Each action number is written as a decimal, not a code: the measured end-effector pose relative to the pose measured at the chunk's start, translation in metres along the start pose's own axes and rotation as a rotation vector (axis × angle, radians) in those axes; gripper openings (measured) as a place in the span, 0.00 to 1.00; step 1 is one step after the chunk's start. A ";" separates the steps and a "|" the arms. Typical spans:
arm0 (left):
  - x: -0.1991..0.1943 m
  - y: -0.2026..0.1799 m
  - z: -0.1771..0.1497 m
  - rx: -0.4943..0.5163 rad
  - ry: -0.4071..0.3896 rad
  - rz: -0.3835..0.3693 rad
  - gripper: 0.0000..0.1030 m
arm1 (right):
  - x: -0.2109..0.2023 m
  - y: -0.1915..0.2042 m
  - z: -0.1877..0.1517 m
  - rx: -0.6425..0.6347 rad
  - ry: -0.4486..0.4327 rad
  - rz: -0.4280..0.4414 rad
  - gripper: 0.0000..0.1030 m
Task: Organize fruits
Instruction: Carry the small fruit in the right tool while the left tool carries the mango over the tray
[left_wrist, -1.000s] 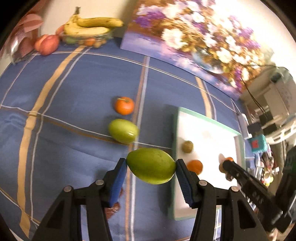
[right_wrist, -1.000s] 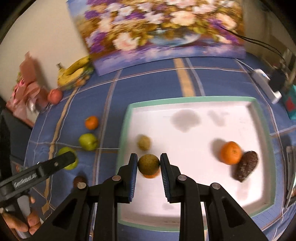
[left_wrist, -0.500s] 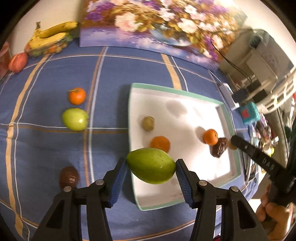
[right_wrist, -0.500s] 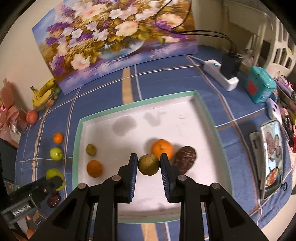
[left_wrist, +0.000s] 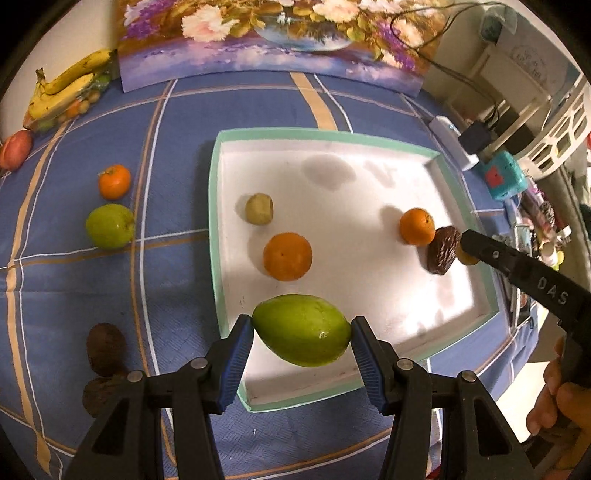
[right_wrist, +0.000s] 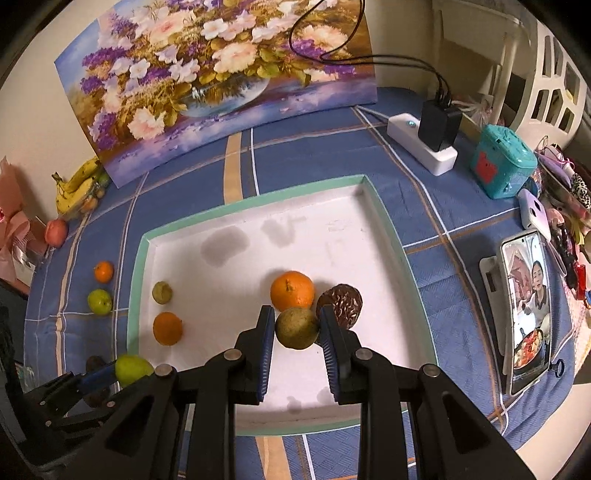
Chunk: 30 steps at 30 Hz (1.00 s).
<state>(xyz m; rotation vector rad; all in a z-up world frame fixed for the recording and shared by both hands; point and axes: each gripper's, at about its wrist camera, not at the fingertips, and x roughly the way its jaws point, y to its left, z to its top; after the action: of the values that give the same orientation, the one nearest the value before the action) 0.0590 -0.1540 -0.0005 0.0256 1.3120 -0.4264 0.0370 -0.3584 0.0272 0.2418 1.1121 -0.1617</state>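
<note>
While the left tongs (left_wrist: 302, 334) pinch a green mango (left_wrist: 301, 329) over the white tray's (left_wrist: 216, 206) near edge, more fruit lies on the blue checked surface (left_wrist: 177, 122). From the right wrist, the right tongs (right_wrist: 297, 328) pinch a small green-brown fruit (right_wrist: 296, 328) over the tray, near a flower painting (right_wrist: 218, 74) by the wall.

Your right gripper (left_wrist: 466, 246) shows in the left wrist view only as one black finger, hiding most of its small fruit (left_wrist: 466, 257). Your hand (left_wrist: 557, 410) is cut off at the right edge. In the right wrist view your left gripper (right_wrist: 110, 373) covers the brown fruits (right_wrist: 95, 363) at near left.
</note>
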 end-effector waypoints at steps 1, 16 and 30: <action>0.002 0.000 -0.001 0.001 0.007 0.005 0.56 | 0.004 0.000 -0.001 -0.004 0.012 -0.003 0.25; 0.029 -0.007 -0.008 0.033 0.086 0.044 0.56 | 0.054 0.010 -0.015 -0.065 0.188 -0.042 0.26; 0.009 -0.005 -0.002 0.020 0.031 -0.001 0.58 | 0.038 0.012 -0.013 -0.080 0.139 -0.050 0.26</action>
<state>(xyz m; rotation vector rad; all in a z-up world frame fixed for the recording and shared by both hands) 0.0573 -0.1604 -0.0080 0.0488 1.3382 -0.4412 0.0454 -0.3438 -0.0113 0.1557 1.2612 -0.1467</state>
